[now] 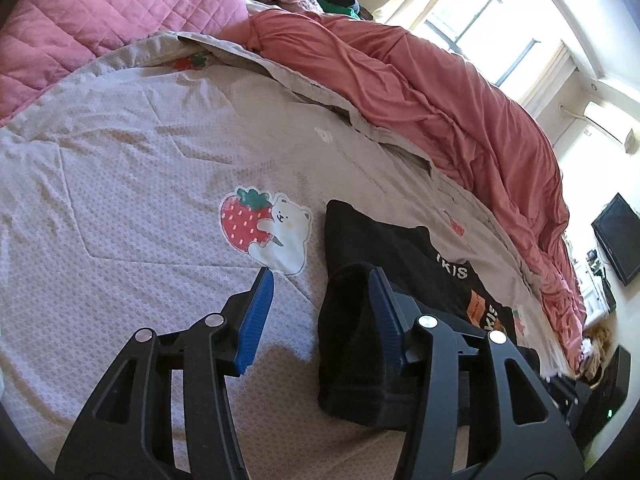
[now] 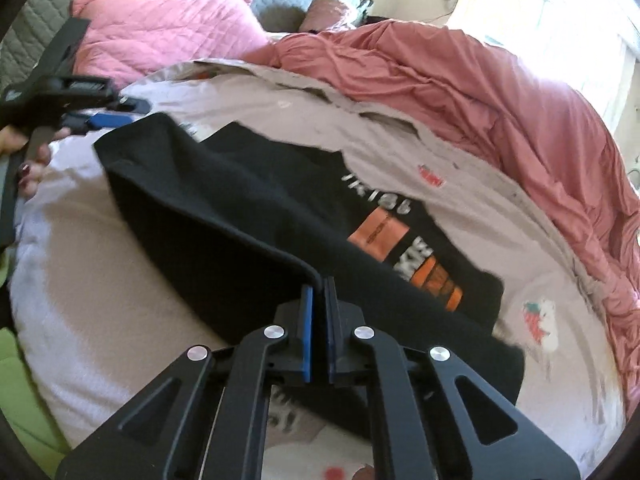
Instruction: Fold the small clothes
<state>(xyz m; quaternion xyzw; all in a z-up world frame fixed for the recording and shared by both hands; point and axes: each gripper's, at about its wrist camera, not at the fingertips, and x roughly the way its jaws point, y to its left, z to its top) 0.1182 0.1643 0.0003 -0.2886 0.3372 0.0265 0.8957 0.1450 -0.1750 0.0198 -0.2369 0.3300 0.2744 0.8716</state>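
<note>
A black T-shirt (image 2: pixel 248 208) with white letters and orange patches lies on a grey bedspread (image 2: pixel 100 280). My right gripper (image 2: pixel 319 286) is shut on the shirt's near edge and holds a fold of it lifted over the rest. My left gripper (image 1: pixel 320 276) is open and empty, its blue pads wide apart, just above the bedspread (image 1: pixel 120 180). The shirt (image 1: pixel 384 240) lies by its right finger, which has black cloth against its inner side. In the right wrist view the left gripper (image 2: pixel 108 118) is at the shirt's far left corner, held by a hand.
A crumpled salmon-pink duvet (image 1: pixel 440 92) runs along the far side of the bed. A pink quilted pillow (image 1: pixel 100 12) lies at the head. A strawberry-and-bear print (image 1: pixel 264 228) marks the bedspread beside the shirt. A wall screen (image 1: pixel 618 236) hangs at right.
</note>
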